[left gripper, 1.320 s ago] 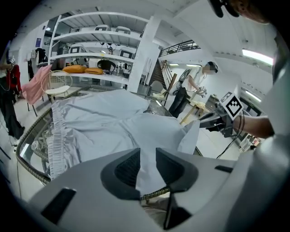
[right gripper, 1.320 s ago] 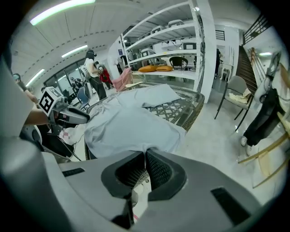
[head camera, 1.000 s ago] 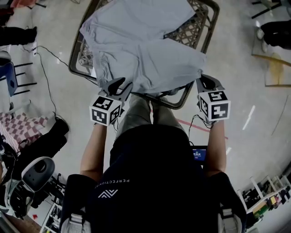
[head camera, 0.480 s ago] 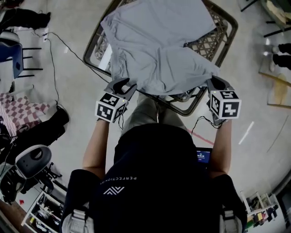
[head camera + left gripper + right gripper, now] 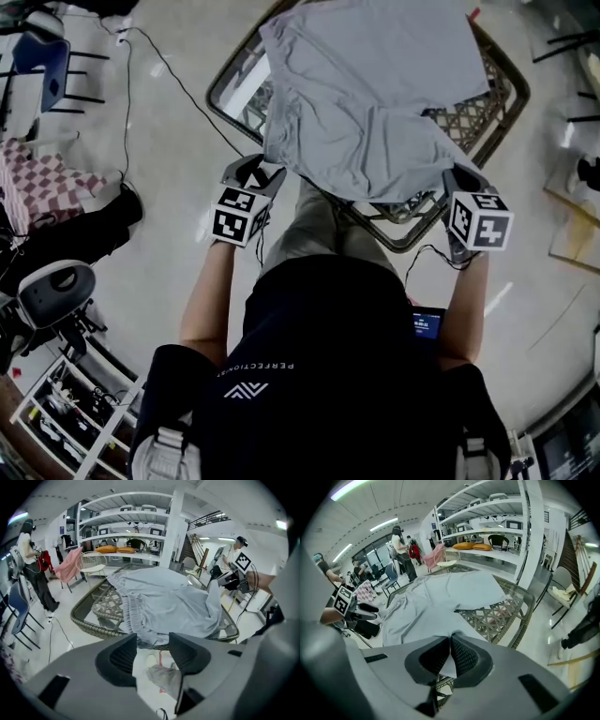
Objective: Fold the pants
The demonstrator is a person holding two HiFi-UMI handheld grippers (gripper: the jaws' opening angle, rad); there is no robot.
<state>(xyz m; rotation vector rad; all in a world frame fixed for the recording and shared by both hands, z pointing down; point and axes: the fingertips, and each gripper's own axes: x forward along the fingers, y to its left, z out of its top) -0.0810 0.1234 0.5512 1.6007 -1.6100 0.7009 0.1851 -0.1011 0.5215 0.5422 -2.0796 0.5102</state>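
Observation:
Pale blue-grey pants [image 5: 375, 103] lie spread over a glass table with a wicker rim [image 5: 228, 82]. My left gripper [image 5: 255, 172] is at the table's near left edge and open. Its jaws have just been opening, and nothing lies between them [image 5: 152, 648]. The gathered waistband [image 5: 136, 616] hangs just beyond the tips. My right gripper [image 5: 459, 180] is at the near right edge, shut on a corner of the pants [image 5: 449, 660]. From there the cloth runs away across the table [image 5: 436, 602].
The person's legs stand against the table's near rim [image 5: 375, 217]. A blue chair [image 5: 42, 56], a floor cable [image 5: 159, 61] and a checked cloth [image 5: 33, 183] lie to the left. Shelving [image 5: 126, 536], a pink-draped chair [image 5: 70, 564] and people [image 5: 28, 555] stand beyond the table.
In the head view, both grippers and the table have shifted up and to the right. The left gripper's tips now sit just off the pants' edge. The right gripper still holds its corner.

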